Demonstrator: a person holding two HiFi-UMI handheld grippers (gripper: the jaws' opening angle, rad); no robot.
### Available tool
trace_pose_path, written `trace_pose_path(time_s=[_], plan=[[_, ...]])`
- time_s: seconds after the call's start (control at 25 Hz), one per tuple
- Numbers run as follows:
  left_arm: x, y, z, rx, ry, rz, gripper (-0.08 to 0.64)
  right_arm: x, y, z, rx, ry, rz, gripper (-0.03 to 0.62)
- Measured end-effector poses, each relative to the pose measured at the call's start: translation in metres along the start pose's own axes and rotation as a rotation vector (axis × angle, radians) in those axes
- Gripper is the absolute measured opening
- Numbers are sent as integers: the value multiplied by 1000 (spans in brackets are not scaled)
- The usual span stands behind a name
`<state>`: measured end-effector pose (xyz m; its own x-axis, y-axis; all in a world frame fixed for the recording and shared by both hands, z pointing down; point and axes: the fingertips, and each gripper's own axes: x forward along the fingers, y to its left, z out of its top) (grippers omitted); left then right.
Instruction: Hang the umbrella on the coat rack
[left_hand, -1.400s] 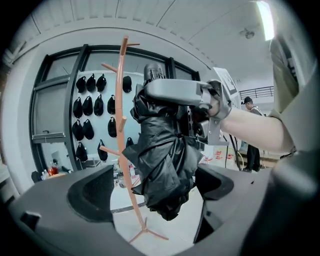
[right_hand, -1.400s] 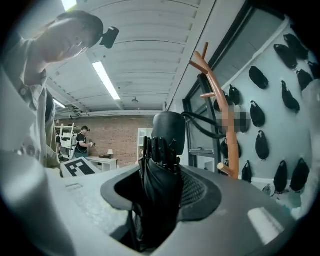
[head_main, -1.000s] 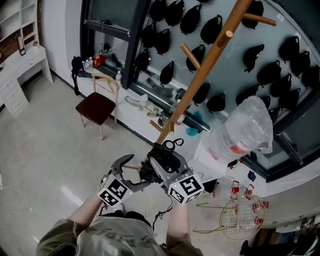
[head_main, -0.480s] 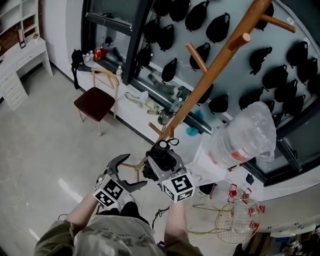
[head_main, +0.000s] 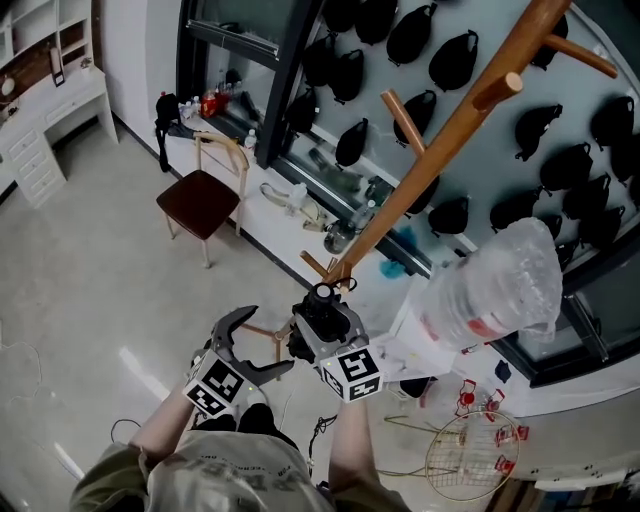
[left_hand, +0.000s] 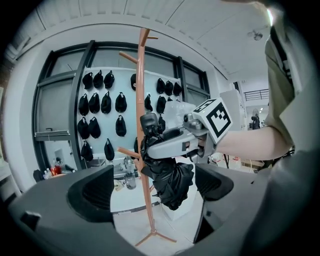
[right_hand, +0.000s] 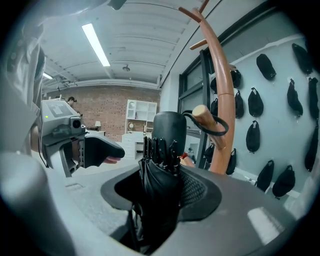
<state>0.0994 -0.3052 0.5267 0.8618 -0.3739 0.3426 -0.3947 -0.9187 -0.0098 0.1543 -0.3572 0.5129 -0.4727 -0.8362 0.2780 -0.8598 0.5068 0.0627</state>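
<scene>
Right claw (head_main: 318, 308): clamping partway shut on folded black umbrella (right_hand: 159, 172), just beside coat rack (head_main: 440, 150) pole.
Umbrella loop (right_hand: 220, 131): circling tip of low peg (right_hand: 202, 113).
Left claw (head_main: 257, 345): gaping wide, gripping nothing, hanging alongside.

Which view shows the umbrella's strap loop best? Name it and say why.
The right gripper view: the strap loop shows large and close, curving by the coat-rack peg. The head view shows it only as a tiny ring near the rack's pole. The left gripper view shows the folded umbrella, but the strap is unclear.
</scene>
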Motion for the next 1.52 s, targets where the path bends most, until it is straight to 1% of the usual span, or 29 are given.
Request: trace_pose_path(time_s=[0.28, 0.6, 0.92, 1.16, 1.52], plan=[[-1, 11, 1, -1, 11, 33, 486, 12, -17, -9, 74, -41, -35, 198], [-3, 25, -4, 8, 27, 58, 486, 24, -39, -28, 154, -157, -143, 199], [2, 36, -8, 10, 43, 76, 486, 35, -55, -54, 227, -200, -201, 199], [4, 49, -7, 10, 19, 103, 486, 43, -60, -69, 231, -204, -241, 201], [7, 69, -8, 3, -11, 156, 486, 52, -66, -87, 162, -181, -305, 207]])
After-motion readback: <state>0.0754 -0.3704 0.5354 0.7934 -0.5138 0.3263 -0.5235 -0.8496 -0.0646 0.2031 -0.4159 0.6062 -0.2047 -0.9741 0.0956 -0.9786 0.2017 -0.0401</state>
